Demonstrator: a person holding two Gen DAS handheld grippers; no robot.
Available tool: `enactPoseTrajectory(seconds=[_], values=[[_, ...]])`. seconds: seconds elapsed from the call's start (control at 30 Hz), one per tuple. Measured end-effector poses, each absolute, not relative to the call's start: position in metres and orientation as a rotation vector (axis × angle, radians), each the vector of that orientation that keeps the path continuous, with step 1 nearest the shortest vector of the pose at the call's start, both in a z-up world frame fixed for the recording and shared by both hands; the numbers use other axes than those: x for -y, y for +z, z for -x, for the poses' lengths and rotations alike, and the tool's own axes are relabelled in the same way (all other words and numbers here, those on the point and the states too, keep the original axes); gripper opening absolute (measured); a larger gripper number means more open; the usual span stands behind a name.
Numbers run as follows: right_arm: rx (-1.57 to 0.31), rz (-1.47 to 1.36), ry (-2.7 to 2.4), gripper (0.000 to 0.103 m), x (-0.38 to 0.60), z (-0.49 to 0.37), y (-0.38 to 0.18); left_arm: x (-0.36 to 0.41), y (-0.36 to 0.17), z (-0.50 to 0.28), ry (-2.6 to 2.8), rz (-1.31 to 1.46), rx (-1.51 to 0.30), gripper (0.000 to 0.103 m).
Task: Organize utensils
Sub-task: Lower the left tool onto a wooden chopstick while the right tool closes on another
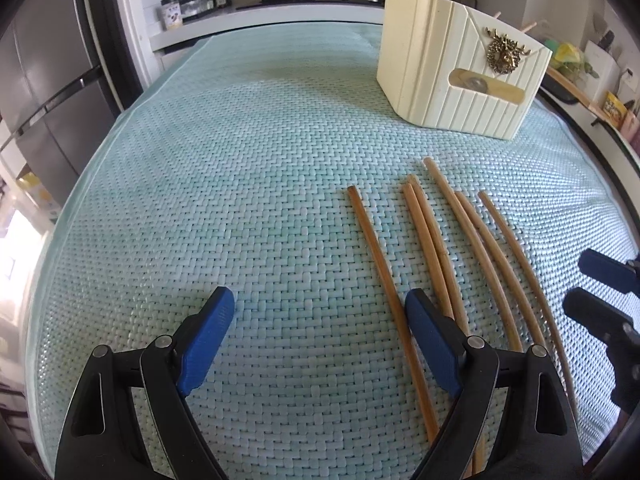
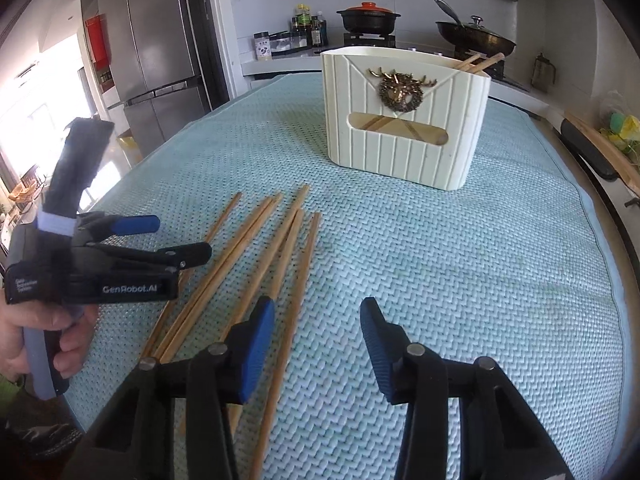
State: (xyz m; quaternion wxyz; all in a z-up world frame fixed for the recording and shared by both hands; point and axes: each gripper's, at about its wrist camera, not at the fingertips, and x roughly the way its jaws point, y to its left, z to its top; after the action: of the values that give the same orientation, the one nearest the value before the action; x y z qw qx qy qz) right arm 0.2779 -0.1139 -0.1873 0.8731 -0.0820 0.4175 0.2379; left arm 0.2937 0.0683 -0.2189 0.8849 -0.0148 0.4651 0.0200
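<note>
chopsticks (image 1: 376, 248): six, tan wood, loose on mat | left hand-held gripper (image 1: 320, 316): apart | right hand-held gripper (image 2: 318, 320): apart, empty

Six loose chopsticks (image 1: 374, 264), one holder (image 1: 460, 64)

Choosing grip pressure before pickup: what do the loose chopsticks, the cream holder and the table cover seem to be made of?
Chopsticks: probably bamboo or wood, matte tan, with faint lengthwise grain.
Holder: likely moulded plastic, cream, ribbed, with a slight sheen; its brass-coloured deer emblem could be metal or plated plastic.
Table cover: a woven mat, pale teal, with a herringbone texture; vinyl or fabric, can't tell which.
</note>
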Motion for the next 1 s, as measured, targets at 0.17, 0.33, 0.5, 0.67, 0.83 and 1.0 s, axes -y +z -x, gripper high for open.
enactPoseTrajectory(seconds=[0.17, 0.33, 0.5, 0.67, 0.83, 1.0], values=[[-0.929, 0.185, 0.51, 0.039, 0.101, -0.301, -0.201, -0.071, -0.218, -0.295, 0.04, 0.033, -0.972, 0.088], [-0.929, 0.241, 0.505, 0.032, 0.094, -0.307, -0.207, -0.077, -0.219, -0.298, 0.037, 0.038, -0.976, 0.088], [-0.943, 0.22, 0.479, 0.032, 0.107, -0.315, -0.205, -0.082, -0.218, -0.305, 0.01, 0.057, -0.99, 0.087], [-0.958, 0.218, 0.474, 0.032, 0.11, -0.328, -0.208, -0.083, -0.216, -0.323, -0.03, 0.069, -1.013, 0.08], [-0.975, 0.227, 0.473, 0.031, 0.099, -0.348, -0.21, -0.077, -0.215, -0.34, -0.061, 0.047, -1.036, 0.073], [-0.98, 0.21, 0.475, 0.03, 0.092, -0.358, -0.21, -0.068, -0.213, -0.344, -0.089, 0.014, -1.049, 0.059]])
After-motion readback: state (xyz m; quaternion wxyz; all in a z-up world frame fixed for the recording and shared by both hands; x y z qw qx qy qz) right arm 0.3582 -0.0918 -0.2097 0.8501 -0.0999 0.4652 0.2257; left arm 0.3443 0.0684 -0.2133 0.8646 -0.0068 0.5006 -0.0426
